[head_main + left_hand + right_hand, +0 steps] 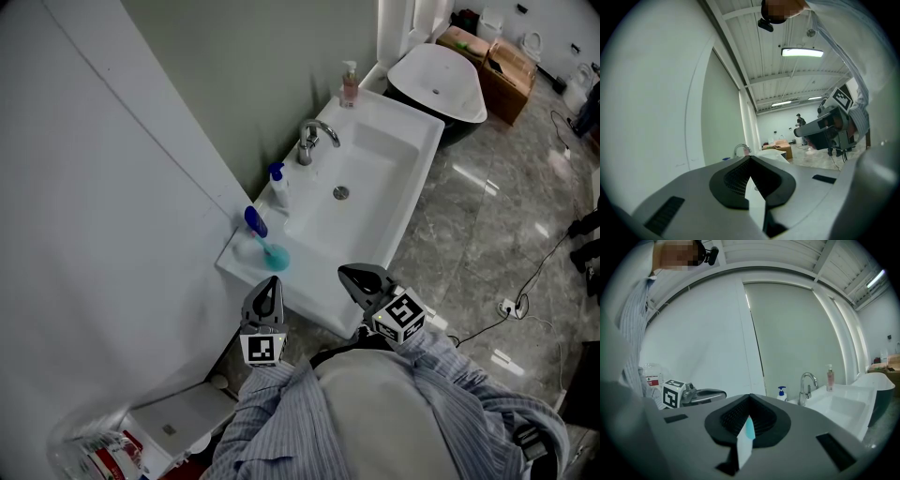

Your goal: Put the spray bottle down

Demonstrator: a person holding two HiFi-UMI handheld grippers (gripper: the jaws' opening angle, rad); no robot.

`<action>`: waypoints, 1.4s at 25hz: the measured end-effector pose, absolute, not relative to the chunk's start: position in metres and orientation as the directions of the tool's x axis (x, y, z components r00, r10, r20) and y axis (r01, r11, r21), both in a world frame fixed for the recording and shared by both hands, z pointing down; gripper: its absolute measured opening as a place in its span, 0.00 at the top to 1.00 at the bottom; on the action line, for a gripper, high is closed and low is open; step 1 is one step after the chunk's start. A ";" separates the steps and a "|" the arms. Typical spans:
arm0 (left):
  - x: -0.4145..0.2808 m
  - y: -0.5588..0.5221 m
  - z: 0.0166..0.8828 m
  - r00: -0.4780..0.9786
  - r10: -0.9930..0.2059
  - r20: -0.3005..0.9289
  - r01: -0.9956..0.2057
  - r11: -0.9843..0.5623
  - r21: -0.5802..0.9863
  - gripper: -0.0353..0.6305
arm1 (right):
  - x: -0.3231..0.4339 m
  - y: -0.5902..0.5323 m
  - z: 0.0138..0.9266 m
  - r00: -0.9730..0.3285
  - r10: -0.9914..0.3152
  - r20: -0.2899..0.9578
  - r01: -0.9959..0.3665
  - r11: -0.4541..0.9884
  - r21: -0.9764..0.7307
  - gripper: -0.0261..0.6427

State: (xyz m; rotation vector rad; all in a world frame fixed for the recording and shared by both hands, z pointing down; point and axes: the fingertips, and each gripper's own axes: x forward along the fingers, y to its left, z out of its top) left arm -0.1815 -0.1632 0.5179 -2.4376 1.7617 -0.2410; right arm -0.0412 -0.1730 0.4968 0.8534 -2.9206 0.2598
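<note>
On the near corner of the sink (417, 131) sits the spray bottle (265, 242), just ahead of the left tool (270, 283), with the right tool (360, 277) farther off; both are closed and empty.

Bathroom mock-up set up inside a large hall, not a lived-in home.

Head view:
- White washbasin (424, 141) at centre, with a chrome faucet (314, 139) at its 10 o'clock.
- Pink soap dispenser (349, 84) at 12 on the back rim.
- Blue-pump bottle (278, 186) and spray bottle (261, 236) toward the 8 o'clock corner.
- Freestanding bathtub (441, 80) at 1 o'clock beyond the basin.
- What looks like a toilet cistern (178, 422) at 7 o'clock.
- Glossy grey marble-look floor (487, 206).

Hall signs:
- Cardboard boxes (511, 66) past the tub.
- Loose cables (539, 267) and a power strip (509, 306) at 4 o'clock.

Left gripper view:
- Partition wall (722, 122).
- High panelled ceiling (754, 33) with a strip light (801, 52).
- A person (800, 122) standing far off.
</note>
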 end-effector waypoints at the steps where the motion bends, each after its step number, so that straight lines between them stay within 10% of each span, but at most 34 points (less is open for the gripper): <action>1: -0.181 -0.163 0.518 0.309 -0.949 0.057 -0.930 -0.314 -0.192 0.95 | -0.041 -0.173 0.497 -0.840 -0.526 0.132 -0.541 0.830 -0.138 0.94; 35: -0.177 -0.166 0.523 0.317 -0.945 0.082 -0.930 -0.327 -0.171 0.95 | -0.038 -0.176 0.499 -0.834 -0.533 0.140 -0.550 0.824 -0.138 0.94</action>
